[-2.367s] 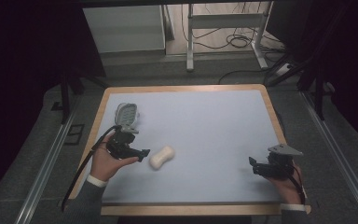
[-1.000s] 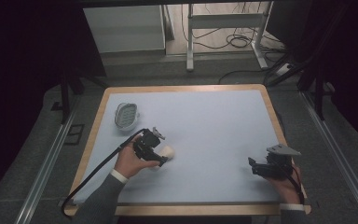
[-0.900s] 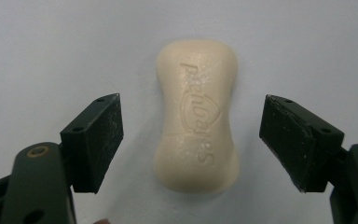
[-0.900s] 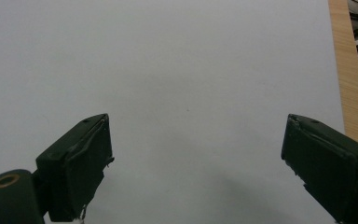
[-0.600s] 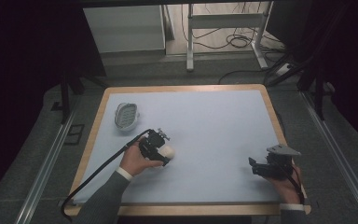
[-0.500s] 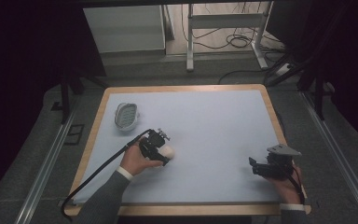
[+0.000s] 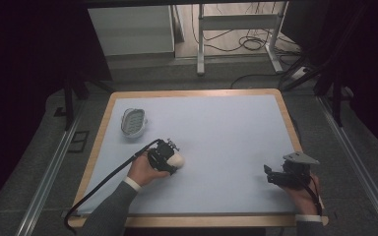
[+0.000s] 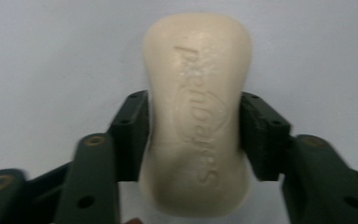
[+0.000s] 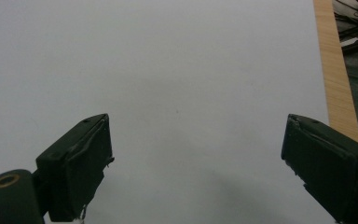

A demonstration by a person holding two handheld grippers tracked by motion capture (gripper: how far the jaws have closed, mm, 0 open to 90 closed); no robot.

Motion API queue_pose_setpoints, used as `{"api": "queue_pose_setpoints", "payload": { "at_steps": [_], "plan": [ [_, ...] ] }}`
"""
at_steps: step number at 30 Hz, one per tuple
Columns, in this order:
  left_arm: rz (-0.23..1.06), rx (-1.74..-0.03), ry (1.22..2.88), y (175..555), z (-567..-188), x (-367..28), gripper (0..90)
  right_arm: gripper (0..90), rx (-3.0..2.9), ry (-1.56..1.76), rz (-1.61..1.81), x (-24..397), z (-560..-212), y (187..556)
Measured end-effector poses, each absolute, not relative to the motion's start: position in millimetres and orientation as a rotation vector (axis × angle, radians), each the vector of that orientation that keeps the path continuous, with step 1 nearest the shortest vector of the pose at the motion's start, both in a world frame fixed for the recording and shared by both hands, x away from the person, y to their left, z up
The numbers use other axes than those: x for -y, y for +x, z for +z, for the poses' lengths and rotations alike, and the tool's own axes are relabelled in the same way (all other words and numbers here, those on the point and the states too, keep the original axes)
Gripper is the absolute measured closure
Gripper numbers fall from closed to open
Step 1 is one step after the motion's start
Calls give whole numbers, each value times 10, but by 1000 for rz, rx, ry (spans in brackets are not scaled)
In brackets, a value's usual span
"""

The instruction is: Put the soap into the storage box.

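A cream bar of soap [image 8: 196, 107] with embossed lettering lies on the pale blue table top. My left gripper [image 8: 195, 133] has just been closing, and both black pads now press on the bar's narrow waist. From above, the same gripper [image 7: 170, 158] covers most of the soap [image 7: 179, 159] left of the table's middle. A grey oval soap dish [image 7: 132, 122] sits at the back left, apart from the gripper. My right gripper [image 7: 269, 176] rests near the front right corner; in its own view the jaws [image 9: 196, 172] stand wide apart over bare table.
The table has a wooden rim [image 7: 97, 142] all round. A black cable [image 7: 103, 184] trails from the left gripper across the front left. Behind the table stand a white cabinet [image 7: 130, 29] and a metal frame with cables on the floor [image 7: 236, 22].
The left hand moved from beside the soap dish to the soap near the middle, and its jaws came together on the bar. The right hand kept still.
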State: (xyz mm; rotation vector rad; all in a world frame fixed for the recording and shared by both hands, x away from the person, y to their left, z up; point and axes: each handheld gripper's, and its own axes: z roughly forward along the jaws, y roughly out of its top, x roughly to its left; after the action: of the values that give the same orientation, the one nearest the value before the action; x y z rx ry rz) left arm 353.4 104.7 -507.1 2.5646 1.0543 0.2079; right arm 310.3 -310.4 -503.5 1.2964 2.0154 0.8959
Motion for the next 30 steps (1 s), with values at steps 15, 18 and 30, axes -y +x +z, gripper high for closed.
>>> {"api": "queue_pose_setpoints", "payload": {
  "at_steps": [15, 18, 30],
  "plan": [
    [229, -1068, 2487, 3550, -4835, -1232, 494, 84, -2002, 1295, 895, 3102, -5020, 3096],
    [239, -1073, 2462, 3569, -4784, -1272, 494, 84, -2007, 1297, 894, 3097, -5029, 3099],
    [261, -1108, 2414, 3652, -4671, -1426, 494, 85, -2013, 1297, 885, 3103, -5049, 3110]
  ]
}}
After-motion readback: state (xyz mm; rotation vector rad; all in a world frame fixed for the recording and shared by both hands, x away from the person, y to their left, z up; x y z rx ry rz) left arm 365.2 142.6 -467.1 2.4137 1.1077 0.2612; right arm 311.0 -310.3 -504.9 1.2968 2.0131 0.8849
